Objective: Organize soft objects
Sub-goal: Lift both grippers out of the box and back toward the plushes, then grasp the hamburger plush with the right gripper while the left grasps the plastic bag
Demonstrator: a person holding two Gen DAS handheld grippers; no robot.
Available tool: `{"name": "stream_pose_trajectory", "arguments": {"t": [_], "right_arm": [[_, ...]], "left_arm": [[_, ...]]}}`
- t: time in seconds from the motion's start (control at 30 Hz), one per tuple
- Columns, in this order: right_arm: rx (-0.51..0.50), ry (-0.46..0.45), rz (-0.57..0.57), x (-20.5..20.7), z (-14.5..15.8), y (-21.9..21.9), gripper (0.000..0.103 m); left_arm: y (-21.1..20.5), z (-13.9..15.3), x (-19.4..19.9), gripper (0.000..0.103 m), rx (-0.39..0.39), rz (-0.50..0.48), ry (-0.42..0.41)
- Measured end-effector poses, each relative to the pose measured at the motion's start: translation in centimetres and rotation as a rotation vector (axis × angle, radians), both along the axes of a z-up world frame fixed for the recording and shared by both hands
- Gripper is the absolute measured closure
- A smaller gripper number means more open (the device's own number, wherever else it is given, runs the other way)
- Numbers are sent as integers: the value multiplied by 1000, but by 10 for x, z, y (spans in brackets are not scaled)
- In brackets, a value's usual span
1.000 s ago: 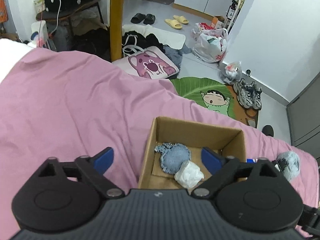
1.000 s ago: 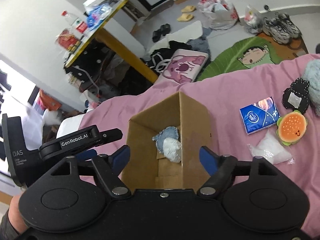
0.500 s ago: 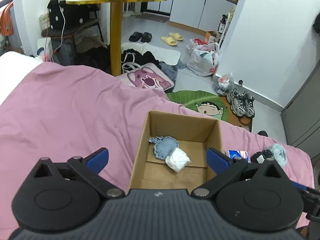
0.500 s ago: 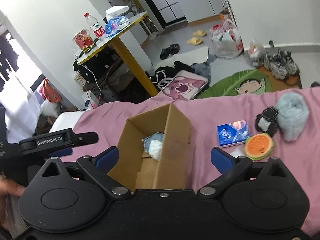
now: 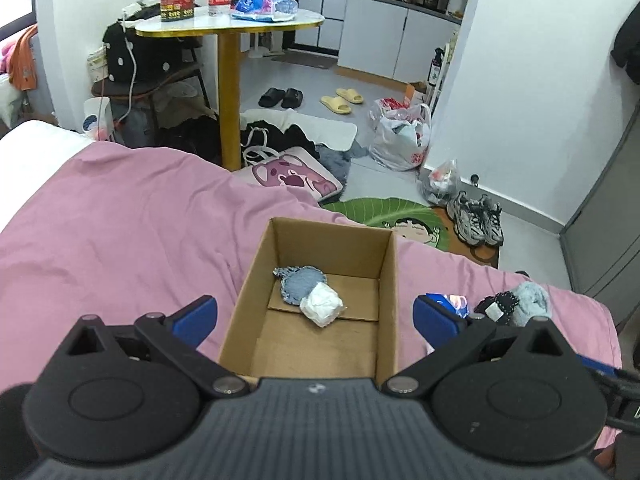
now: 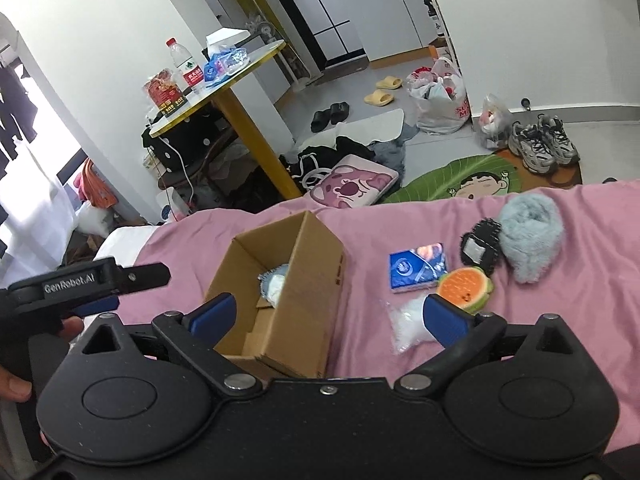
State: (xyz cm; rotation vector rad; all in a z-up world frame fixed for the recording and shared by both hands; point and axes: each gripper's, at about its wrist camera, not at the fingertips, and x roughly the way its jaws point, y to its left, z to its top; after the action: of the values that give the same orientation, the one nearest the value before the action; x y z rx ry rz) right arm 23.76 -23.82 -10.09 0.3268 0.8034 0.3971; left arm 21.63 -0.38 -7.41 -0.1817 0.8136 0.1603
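Cardboard box at centre frame holds a blue denim patch and a white wad. Left gripper and right gripper jaws spread wide, empty; box sits between the left's fingers, burger plush just above the right's right finger.

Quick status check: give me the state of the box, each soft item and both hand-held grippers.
Cardboard box: open, upright on the bed.
Denim patch: in box.
White wad: in box.
Tissue pack: outside, on bed.
Burger plush: outside.
Grey fluffy item: outside.
Left hand-held gripper: open, empty.
Right hand-held gripper: open, empty.
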Motion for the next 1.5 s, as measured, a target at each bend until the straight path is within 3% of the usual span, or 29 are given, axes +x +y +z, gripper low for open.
{"name": "stream_pose_trajectory", "arguments": {"t": [0.27,0.53,1.2,1.37,1.5], "right_arm": [[22,12,-15,-8,-3,-34,2],[-17,4,-9,-7,-6,-58,2],[-88,54,-11,-1,-27,-86,3],[-93,78,-12,7,-35,-87,9],[-94,106,-3,15,-44,-87,20]], "left_arm": [[-33,4,-10,0,67,26,-20],[-70,-4,-17,0,111,61,-2],[-135,-39,-12,0,87,-18,104],[-147,-53,-5,0,94,-60,135],[-154,-64,2,3,102,-103,154]]}}
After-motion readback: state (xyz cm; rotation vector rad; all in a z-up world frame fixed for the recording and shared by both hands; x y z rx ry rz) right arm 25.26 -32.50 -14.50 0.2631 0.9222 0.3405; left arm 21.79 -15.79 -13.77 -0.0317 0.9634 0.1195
